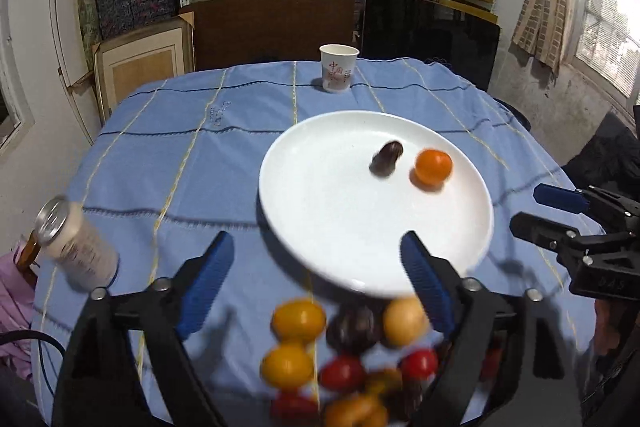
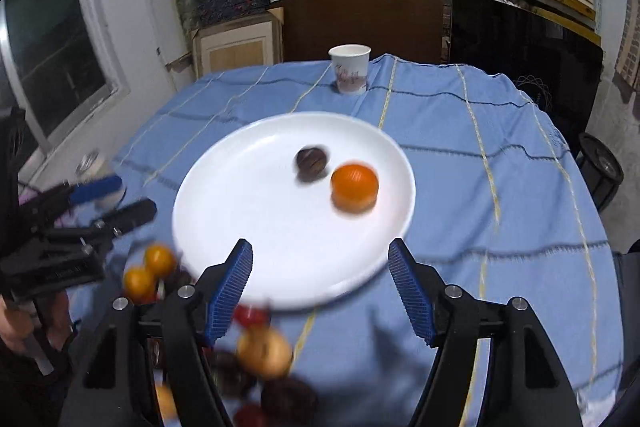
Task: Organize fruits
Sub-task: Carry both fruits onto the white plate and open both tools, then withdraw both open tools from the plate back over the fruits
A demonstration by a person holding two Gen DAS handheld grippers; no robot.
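Note:
A white plate [image 1: 320, 203] lies on the blue tablecloth, also in the right wrist view [image 2: 248, 211]. It holds a dark brown fruit [image 1: 386, 157] [image 2: 311, 163] and an orange fruit [image 1: 433, 167] [image 2: 355, 186]. A pile of small fruits [image 1: 344, 355], yellow, red, dark and tan, lies on the cloth at the plate's near edge; it also shows in the right wrist view [image 2: 256, 351]. My left gripper [image 1: 320, 287] is open and empty above the pile. My right gripper [image 2: 320, 291] is open and empty over the plate's near rim; it shows at the right of the left view [image 1: 560, 211].
A paper cup [image 1: 338, 68] [image 2: 349, 69] stands at the table's far edge. A white can [image 1: 76, 243] stands on the cloth at the left. Shelves of boxes and dark panels stand behind the table. The left gripper shows at the left of the right wrist view [image 2: 108, 199].

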